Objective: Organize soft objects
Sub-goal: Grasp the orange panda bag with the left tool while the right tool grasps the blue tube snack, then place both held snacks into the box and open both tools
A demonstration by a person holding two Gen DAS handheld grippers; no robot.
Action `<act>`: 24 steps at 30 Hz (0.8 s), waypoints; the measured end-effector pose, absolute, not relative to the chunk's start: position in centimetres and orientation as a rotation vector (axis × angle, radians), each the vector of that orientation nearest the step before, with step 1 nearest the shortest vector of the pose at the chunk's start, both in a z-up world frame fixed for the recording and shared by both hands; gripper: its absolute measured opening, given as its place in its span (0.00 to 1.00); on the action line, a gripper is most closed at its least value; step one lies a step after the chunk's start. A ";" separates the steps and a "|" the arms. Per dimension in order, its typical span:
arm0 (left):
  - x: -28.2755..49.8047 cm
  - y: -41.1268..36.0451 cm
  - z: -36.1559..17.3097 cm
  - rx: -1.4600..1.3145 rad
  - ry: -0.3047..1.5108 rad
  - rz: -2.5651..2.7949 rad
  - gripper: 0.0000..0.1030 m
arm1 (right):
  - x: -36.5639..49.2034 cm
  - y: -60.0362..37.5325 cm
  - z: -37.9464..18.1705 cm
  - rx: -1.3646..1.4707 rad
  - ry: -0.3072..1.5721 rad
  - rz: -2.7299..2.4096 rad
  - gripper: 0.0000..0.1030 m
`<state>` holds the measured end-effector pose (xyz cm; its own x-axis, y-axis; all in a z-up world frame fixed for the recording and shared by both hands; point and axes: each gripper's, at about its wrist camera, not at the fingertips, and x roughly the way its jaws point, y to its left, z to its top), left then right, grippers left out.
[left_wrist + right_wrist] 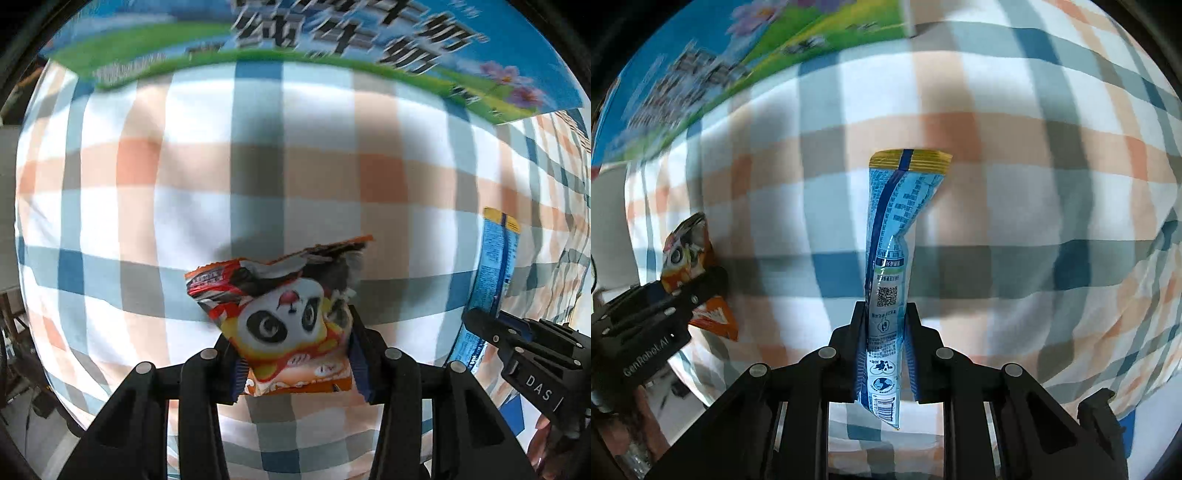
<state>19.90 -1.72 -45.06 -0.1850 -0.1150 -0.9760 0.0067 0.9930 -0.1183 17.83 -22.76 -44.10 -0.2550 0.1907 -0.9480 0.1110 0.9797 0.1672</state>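
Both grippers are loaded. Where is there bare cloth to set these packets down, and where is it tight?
Bare checked cloth lies between the panda snack packet and the milk carton; more ahead and right of the blue stick sachet. It is tight where the left gripper and right gripper sit side by side.

Both views look forward along their own fingers, downward at close range onto the checked cloth (pixel 295 177). The left wrist view faces the blue-green box (pixel 332 40) ahead; the right wrist view carries it upper left (pixel 701 66). Shared: cloth, box, and each view catches the neighbouring gripper at its edge.
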 end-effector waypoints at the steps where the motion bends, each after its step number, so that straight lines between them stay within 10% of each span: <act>1: 19.9 -1.6 -45.3 -0.084 1.753 -0.107 0.43 | 17.7 -22.6 -44.3 0.219 1.835 0.076 0.21; 13: 20.0 -4.3 -39.3 -0.090 1.625 -0.124 0.36 | 17.3 -21.9 -45.5 0.220 1.856 0.053 0.18; 24: 25.9 -1.3 -25.0 -0.113 1.394 -0.212 0.36 | 21.8 -20.8 -29.4 0.207 1.595 0.236 0.18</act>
